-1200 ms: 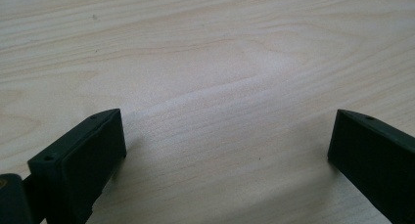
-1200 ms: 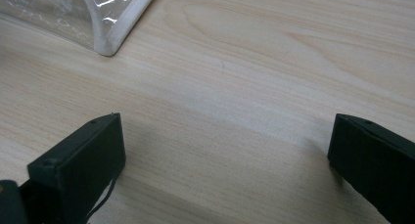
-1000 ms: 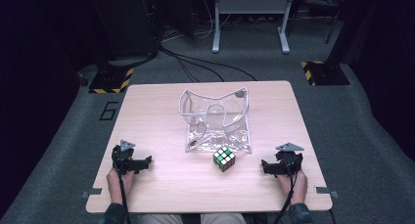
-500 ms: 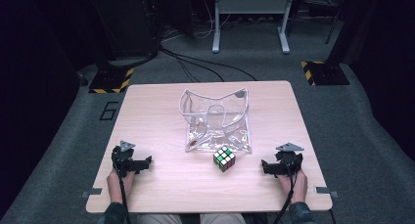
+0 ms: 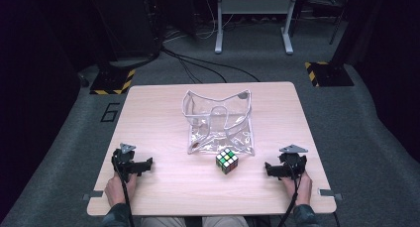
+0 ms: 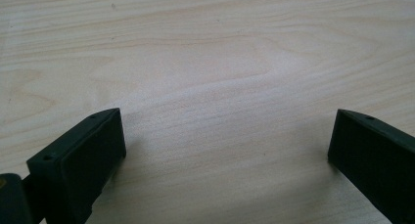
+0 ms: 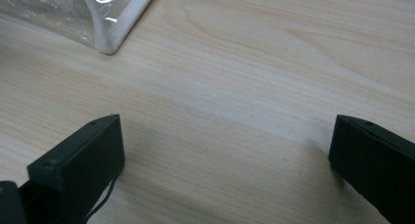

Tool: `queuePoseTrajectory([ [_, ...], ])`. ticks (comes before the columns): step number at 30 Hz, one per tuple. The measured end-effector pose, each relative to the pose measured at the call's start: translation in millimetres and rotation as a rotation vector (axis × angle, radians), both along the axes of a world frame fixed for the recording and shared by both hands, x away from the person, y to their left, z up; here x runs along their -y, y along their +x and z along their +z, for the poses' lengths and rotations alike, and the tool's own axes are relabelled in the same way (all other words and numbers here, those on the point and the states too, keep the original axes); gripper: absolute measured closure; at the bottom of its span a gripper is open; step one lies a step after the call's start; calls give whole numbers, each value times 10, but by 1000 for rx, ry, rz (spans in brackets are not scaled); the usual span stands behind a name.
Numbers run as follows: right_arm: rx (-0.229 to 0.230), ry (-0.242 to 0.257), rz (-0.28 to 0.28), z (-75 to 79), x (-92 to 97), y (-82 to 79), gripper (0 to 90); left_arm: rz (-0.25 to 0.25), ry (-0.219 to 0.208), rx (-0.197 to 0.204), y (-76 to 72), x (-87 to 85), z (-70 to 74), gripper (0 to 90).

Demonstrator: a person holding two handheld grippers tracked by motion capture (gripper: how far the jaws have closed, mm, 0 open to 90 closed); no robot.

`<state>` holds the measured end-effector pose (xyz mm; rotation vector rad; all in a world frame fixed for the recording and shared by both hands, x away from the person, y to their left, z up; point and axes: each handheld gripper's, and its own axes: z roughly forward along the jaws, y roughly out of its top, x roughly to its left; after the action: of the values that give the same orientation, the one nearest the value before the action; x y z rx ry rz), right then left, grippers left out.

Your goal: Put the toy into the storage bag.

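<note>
Cube [image 5: 227, 160] sits before clear pouch [image 5: 219, 123], whose contents blur.

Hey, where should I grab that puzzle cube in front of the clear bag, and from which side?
Probably take the puzzle cube across two opposite flat side faces, coming down from above with the right tongs, which are open and nearer. It sits turned corner-on to the table edge, so rotate the tongs to match, staying off the clear plastic bag just behind.

Glossy clear-plastic bag [image 5: 219, 123] — matt wooden table [image 5: 158, 118]
</note>
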<state>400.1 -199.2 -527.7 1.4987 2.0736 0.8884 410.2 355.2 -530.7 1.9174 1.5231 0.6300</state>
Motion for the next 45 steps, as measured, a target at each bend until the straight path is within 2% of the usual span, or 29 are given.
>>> queuePoseTrajectory([
  [2,-13,62,21,39,12,-16,0,-2,-1,5,-8,1,-3,4],
  [5,4,73,24,139,-58,-55,0,-15,-3,6,-24,-5,-5,4],
  [10,6,53,70,253,-236,-91,3,-19,-1,8,-25,-8,-5,4],
  [19,-5,43,118,338,-469,-151,11,-20,-3,5,-25,-9,-5,4],
  [27,-40,39,186,400,-723,-178,8,-18,-6,6,-26,-6,-6,3],
  [34,-57,33,243,389,-894,-177,12,-18,-6,6,-26,-6,-6,3],
  [45,-86,25,294,365,-1127,-132,0,-22,-3,6,-23,-9,-5,3],
])
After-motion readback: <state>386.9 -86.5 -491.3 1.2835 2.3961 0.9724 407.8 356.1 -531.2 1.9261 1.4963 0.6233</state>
